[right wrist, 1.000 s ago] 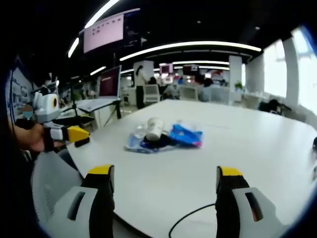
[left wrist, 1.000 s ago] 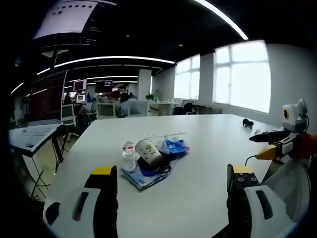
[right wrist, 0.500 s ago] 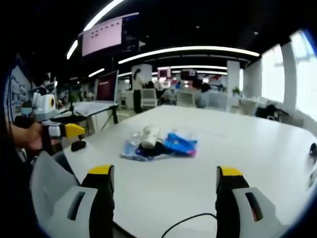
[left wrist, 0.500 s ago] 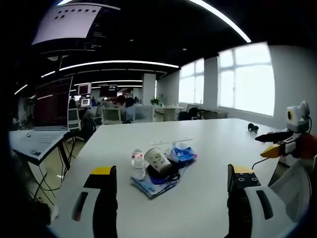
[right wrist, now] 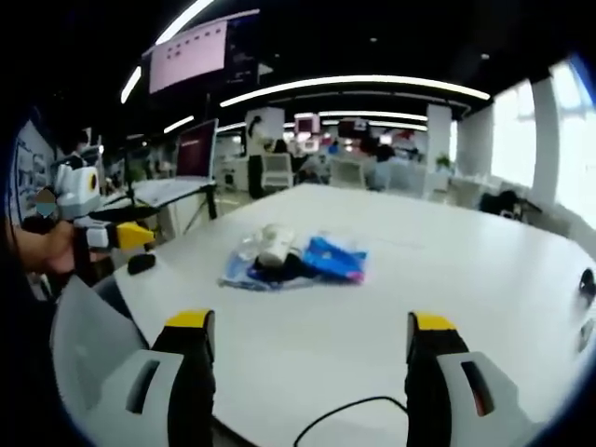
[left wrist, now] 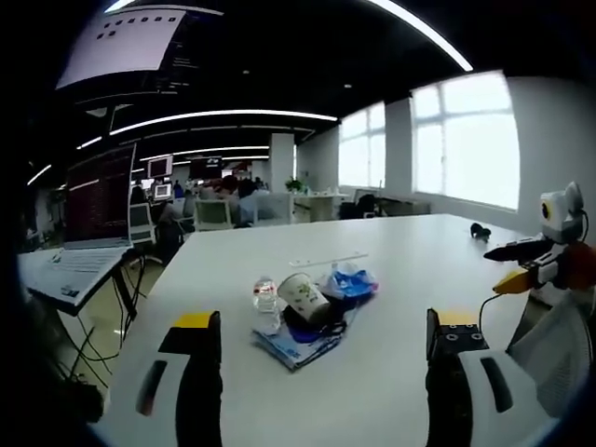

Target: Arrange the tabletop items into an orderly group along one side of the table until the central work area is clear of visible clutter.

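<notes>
- Clutter sits in one loose heap near the middle of the white table (left wrist: 391,279), well ahead of both tools and touching neither
- Left gripper (left wrist: 317,372): jaws wide apart, nothing between them, hovering over the near table edge
- Right gripper (right wrist: 307,372): jaws likewise spread and empty; a dark cable (right wrist: 354,414) crosses the table between its jaws
- Paper cup (left wrist: 304,296) lies tipped on its side on top of the heap; likely very light and easily crushed, so a gentle pinch across the rim or mid-wall looks best. Whether anything is inside cannot be told
- Bottle (left wrist: 266,298), small and clear, stands just beside the cup; probably stiff enough for a firm grip round the body, though smooth plastic may slip. Its fill level is too small to read
- Blue bag (left wrist: 349,279) is soft crinkled plastic; it should deform and slide, so pinching a bunched fold seems safer than a flat face
- Booklet (left wrist: 296,341), flat and blue-edged, lies under the cup; thin and floppy, hard to lift off the surface, so dragging it by an overhanging corner seems wiser
- Lifting the booklet first would probably roll the cup off, so the top items should go first
</notes>
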A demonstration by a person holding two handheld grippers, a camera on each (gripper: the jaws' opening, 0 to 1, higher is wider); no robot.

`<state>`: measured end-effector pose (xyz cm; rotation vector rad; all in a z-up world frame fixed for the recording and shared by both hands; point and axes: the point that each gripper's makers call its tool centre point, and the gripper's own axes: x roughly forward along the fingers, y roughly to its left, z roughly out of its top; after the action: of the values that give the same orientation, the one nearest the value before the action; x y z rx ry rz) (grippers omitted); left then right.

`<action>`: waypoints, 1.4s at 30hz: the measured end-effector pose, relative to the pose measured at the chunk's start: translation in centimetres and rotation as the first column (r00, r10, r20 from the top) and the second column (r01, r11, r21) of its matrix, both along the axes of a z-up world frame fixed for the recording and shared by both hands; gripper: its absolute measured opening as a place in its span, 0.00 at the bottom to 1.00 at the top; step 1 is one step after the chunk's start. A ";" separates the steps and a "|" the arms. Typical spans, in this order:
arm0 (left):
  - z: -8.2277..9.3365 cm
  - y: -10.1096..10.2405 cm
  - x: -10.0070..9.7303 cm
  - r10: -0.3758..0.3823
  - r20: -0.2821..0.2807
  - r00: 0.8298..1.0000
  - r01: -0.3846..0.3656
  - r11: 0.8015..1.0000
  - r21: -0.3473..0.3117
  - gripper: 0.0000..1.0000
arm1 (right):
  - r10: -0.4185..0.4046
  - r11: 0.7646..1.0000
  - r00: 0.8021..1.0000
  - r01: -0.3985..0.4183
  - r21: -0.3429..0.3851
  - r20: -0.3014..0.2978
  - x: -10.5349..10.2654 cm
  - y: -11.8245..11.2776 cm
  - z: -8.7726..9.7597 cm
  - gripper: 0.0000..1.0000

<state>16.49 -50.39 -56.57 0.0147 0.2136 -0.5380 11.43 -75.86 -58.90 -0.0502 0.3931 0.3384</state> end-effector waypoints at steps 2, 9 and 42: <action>-0.1 0.3 0.1 0.006 -0.001 1.000 -0.006 1.000 0.010 0.90 | -0.001 1.000 1.000 0.001 0.010 0.001 0.2 -0.1 0.1 0.83; -1.0 1.6 0.8 0.036 -0.025 0.999 -0.035 0.999 0.039 0.88 | 0.017 1.000 1.000 -0.017 -0.008 -0.015 1.3 -0.1 0.0 0.82; -2.8 4.0 2.7 0.066 -0.090 0.994 -0.059 0.996 0.074 0.83 | 0.153 0.987 0.988 -0.155 -0.038 -0.037 11.3 5.2 0.8 0.82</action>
<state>19.19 -46.41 -59.40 0.0522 0.3219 -0.4689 22.72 -70.70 -58.11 -0.1150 0.4304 0.4843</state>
